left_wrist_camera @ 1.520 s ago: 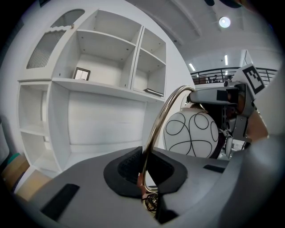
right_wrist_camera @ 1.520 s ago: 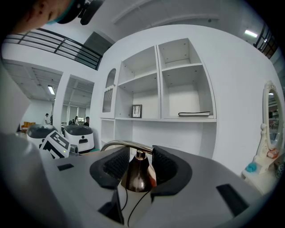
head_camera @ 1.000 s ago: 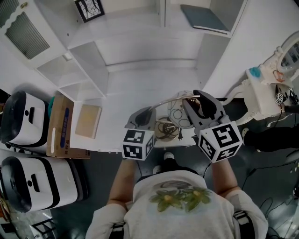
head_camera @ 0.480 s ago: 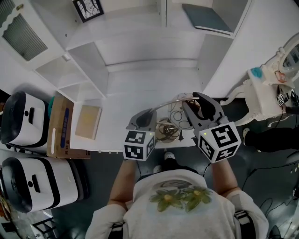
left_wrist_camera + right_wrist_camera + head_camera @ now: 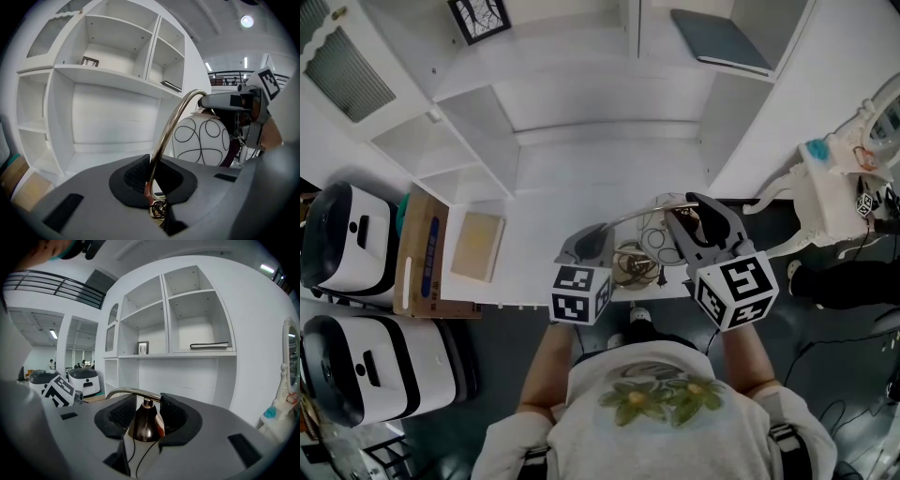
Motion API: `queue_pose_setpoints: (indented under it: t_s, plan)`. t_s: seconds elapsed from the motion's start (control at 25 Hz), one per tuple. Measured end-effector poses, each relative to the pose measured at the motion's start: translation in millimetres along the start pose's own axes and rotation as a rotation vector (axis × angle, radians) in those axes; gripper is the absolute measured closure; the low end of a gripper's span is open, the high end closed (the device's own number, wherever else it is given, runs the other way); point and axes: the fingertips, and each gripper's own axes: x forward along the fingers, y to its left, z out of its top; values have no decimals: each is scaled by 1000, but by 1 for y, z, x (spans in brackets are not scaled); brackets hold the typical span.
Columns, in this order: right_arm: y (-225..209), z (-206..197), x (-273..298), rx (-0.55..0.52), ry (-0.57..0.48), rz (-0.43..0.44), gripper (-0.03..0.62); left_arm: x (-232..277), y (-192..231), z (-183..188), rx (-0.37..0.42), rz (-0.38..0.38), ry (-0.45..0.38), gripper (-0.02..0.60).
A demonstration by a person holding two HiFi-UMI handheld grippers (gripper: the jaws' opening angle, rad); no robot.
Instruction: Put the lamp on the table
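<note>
The lamp has a curved metal arm (image 5: 639, 210), a white globe shade with black loops (image 5: 201, 139) and a dark bell-shaped cap (image 5: 145, 422). My left gripper (image 5: 586, 246) is shut on the lower part of the arm (image 5: 161, 143); a coiled cord (image 5: 634, 262) hangs below it. My right gripper (image 5: 703, 221) is shut on the cap, which sits between its pads (image 5: 123, 413). In the head view the lamp hangs over the front edge of the white table (image 5: 581, 173), between both grippers.
White shelving (image 5: 469, 122) rises behind the table, with a picture frame (image 5: 478, 17) and a flat book (image 5: 717, 39) on it. A wooden board (image 5: 476, 242) and a cardboard box (image 5: 422, 253) lie left. Two white machines (image 5: 352, 234) stand further left, white furniture (image 5: 830, 183) right.
Both grippers and the lamp have stayed almost in place; the right gripper has drifted slightly left and toward the person.
</note>
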Motion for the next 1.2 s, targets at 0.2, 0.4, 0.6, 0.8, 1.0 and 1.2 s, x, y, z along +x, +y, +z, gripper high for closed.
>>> queue_pose_setpoints:
  t_s: [0.2,0.4,0.6,0.8,1.0,1.2]
  plan:
    - [0,-3,2,3,7,4,419,2,2,-4,2,1,9,543]
    - [2,-6,5,0,15,4,419,3,4,-6,0,0,15,543]
    - [3,-7,9,-2,21,3,419,4,7,-8,-4,-2,19,543]
    - [3,-8,10,-4,23,2,419,6,8,-9,-5,-4,21,543]
    - [3,-11,14,-3,31,5,419,8,11,-11,-6,-2,28,543]
    - [2,-13,18,2,37,7,419,10,13,-12,-8,2,35,543]
